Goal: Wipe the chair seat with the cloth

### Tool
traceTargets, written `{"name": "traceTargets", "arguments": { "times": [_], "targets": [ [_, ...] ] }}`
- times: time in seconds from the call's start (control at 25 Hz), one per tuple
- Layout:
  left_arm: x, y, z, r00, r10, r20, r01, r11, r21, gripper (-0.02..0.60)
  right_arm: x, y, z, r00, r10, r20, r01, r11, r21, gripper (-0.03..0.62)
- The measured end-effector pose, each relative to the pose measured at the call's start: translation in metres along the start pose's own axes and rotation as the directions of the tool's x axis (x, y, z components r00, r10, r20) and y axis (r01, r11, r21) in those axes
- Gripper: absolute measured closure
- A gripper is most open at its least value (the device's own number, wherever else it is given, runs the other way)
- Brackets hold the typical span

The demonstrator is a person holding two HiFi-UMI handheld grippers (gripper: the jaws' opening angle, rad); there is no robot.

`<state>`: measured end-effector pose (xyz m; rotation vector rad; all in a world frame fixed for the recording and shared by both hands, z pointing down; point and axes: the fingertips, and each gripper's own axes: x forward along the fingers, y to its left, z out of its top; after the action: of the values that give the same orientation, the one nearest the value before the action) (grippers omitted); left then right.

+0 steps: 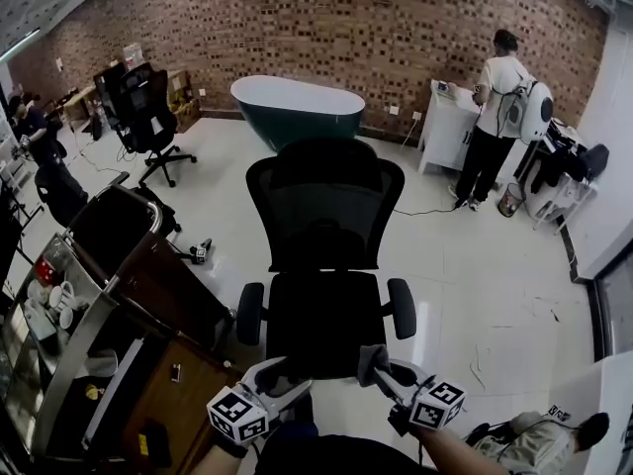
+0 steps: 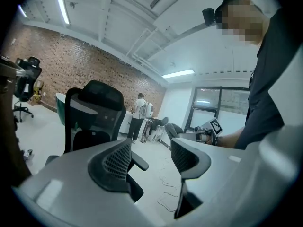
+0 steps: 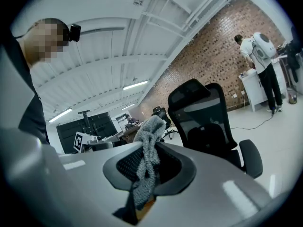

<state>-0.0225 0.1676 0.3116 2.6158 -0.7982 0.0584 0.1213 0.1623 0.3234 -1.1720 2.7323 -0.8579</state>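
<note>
"So, where is the cloth?"

"The grey cloth [image 3: 150, 131] is pinched in the right gripper [image 3: 147, 168]. Its jaws are closed tight on it, and a loose end stands up above them."

"And the left gripper?"

"The left gripper [image 2: 151, 157] has its jaws well apart, with nothing between them. Only floor and part of the chair show through the gap."

"Where is the chair?"

"The black office chair [image 1: 324, 206] stands straight ahead, facing the person. Its seat [image 1: 324, 320] lies just beyond both grippers, and the cloth is at its front edge. I cannot tell whether they touch."

"Anything behind it?"

"A dark green bathtub [image 1: 297, 110] by the brick wall [image 1: 326, 28], and a person [image 1: 495, 117] standing at a white counter [image 1: 450, 127] well off to the right."
</note>
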Motion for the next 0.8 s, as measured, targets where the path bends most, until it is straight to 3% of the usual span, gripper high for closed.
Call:
{"name": "traceTargets", "arguments": {
  "times": [0.12,0.36,0.8],
  "targets": [
    [0.009,0.041,0.017,0.999,-0.043,-0.023,0.043,0.999,0.0,0.296,0.049,-0.014,0.014,1.0,-0.016,-0.007,0.016,1.0,0.026,0.542],
    [0.021,0.116,0.044,0.995,-0.075,-0.068,0.076,0.997,0.013,0.295,0.129,-0.038,0.055,0.999,-0.046,0.018,0.047,0.998,-0.033,0.542],
    [0.047,0.184,0.045,0.993,-0.038,-0.115,0.039,0.999,-0.002,0.244,0.212,-0.078,0.064,0.997,-0.025,-0.071,0.016,0.993,-0.114,0.542]
  ]
}}
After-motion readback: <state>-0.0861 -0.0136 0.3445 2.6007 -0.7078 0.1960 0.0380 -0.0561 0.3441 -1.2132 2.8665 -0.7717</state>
